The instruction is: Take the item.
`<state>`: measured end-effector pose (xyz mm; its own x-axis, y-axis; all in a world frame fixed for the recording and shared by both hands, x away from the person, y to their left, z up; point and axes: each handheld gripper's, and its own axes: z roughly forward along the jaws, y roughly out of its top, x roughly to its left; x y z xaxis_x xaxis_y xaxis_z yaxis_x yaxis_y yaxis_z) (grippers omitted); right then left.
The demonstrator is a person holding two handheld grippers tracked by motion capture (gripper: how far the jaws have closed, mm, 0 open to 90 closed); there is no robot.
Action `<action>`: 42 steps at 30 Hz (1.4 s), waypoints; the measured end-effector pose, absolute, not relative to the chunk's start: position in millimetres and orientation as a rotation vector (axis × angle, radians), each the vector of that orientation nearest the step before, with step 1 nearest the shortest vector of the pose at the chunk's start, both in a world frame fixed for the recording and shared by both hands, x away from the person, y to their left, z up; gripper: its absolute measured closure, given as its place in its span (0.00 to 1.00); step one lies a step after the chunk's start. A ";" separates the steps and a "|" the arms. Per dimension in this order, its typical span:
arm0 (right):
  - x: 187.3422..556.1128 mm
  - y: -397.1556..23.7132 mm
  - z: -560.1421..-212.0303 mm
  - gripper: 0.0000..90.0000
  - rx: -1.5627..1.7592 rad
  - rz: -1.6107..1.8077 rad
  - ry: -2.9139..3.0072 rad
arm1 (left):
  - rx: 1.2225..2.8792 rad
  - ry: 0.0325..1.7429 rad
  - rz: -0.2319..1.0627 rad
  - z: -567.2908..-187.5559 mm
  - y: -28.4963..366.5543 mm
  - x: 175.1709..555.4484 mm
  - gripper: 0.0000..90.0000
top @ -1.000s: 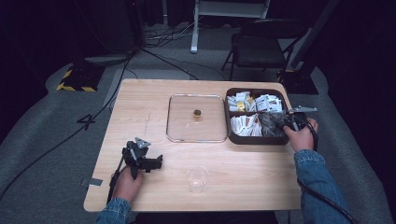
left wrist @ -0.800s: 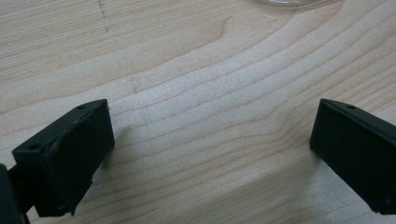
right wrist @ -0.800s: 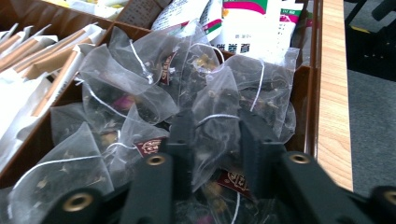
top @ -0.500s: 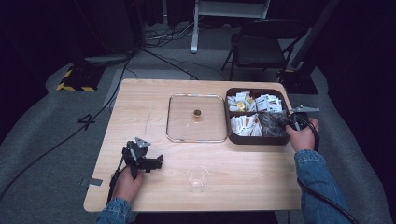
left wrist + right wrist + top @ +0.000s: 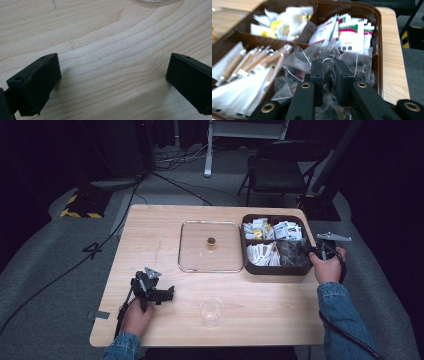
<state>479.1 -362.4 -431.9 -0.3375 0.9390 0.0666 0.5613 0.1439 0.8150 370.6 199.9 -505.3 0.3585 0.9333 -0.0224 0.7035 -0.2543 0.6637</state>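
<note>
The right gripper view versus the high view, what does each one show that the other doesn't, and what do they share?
Right gripper view alone: the right tongs pinching a clear bag of dark bits, and the green and pink print on the white packets.

High view alone: the plastic cup, the square glass lid with its small knob, the left tongs resting on the table, and a folding chair beyond it.

Both share: the brown divided tray of sachets at the table's right end.

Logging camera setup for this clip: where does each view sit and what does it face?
High view: above the person's side, facing forward-down on table; both forearms, both tongs.
Left gripper view: on left tongs, open, facing bare wood.
Right gripper view: on right tongs, shut on clear sachet in box.
Shared: box, high and right views.
</note>
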 end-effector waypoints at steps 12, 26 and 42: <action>461.8 -355.3 -409.2 0.88 1.366 1.224 1.915 | 2.040 1.415 0.511 -505.3 199.9 370.6 0.00; 442.8 -344.7 -385.7 0.88 1.291 1.304 1.895 | 2.040 1.415 0.511 -505.3 199.9 370.6 0.00; 418.3 -318.7 -362.6 0.88 1.172 1.382 1.985 | 2.040 1.415 0.511 -505.4 199.9 370.6 0.00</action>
